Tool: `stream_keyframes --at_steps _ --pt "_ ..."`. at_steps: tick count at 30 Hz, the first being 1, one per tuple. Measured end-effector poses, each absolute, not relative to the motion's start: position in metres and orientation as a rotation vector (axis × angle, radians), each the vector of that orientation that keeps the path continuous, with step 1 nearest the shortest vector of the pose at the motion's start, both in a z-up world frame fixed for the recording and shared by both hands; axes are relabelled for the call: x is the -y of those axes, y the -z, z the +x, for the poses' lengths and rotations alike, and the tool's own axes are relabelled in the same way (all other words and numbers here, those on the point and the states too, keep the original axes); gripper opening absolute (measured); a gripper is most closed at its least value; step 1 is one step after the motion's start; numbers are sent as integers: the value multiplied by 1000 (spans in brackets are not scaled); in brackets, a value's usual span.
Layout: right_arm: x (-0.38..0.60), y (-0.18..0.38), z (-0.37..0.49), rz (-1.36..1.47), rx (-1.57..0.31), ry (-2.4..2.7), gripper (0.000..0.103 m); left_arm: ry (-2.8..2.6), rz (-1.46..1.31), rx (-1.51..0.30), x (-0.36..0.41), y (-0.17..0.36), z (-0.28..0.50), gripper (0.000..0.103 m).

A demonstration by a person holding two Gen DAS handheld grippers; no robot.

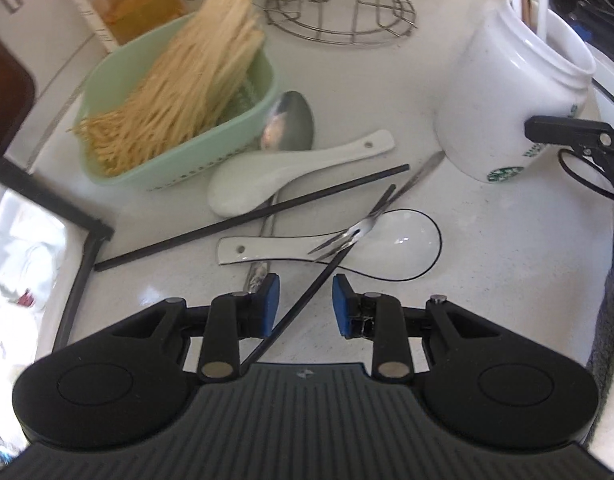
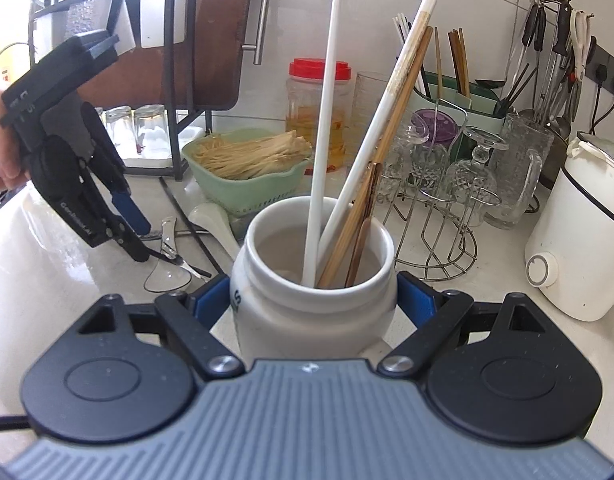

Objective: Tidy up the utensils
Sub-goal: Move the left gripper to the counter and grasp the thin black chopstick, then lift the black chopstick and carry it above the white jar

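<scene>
Left gripper (image 1: 305,305): we see its blue pads partly apart, pointing steeply down at the counter. A black chopstick (image 1: 315,280) runs slantwise through the gap between them; no pad presses on it, so we hold nothing here.
Right gripper (image 2: 313,300): we see its blue pads set against both sides of the white jar (image 2: 307,312), spread wide around its body and gripping it.
White jar: it stands on the white counter (image 1: 487,248), to the right of the loose utensils. Inside it lean white chopsticks (image 2: 325,120) and wooden chopsticks (image 2: 387,152).
Loose utensils: they lie in a crossed heap on the counter, between the green basket (image 1: 155,168) and the jar.
Second black chopstick (image 1: 251,218): it lies long and slanted across the heap, over the metal spoon's handle.
Fork (image 1: 359,230): its tines rest over the black-rimmed ceramic spoon (image 1: 391,246), just ahead of our left pads.
White ceramic spoon (image 1: 275,176): it lies beside the basket, touching the metal spoon (image 1: 289,122).
Green basket: it holds a bundle of pale dry noodles (image 1: 187,80).
Behind: a wire glass rack (image 2: 439,236) and a white appliance (image 2: 579,240).
</scene>
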State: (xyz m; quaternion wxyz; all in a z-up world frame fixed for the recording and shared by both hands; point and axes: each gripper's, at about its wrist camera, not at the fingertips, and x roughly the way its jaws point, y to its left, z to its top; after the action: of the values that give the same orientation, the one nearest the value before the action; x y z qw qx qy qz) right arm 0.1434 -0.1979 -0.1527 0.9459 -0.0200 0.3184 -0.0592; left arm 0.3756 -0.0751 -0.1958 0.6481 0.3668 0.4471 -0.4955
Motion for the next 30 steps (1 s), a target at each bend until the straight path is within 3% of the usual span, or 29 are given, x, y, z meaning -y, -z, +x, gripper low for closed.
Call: stream_keyframes --at_steps 7,12,15,30 --pt "198 152 145 -42 -657 120 91 1176 886 -993 85 199 366 30" --pt "200 152 145 -43 -654 111 91 1146 875 -994 85 199 361 11" --pt "201 152 144 -42 -651 105 91 1109 879 -988 87 198 354 5" --pt "207 151 140 -65 -663 37 91 875 540 -1078 54 180 302 5"
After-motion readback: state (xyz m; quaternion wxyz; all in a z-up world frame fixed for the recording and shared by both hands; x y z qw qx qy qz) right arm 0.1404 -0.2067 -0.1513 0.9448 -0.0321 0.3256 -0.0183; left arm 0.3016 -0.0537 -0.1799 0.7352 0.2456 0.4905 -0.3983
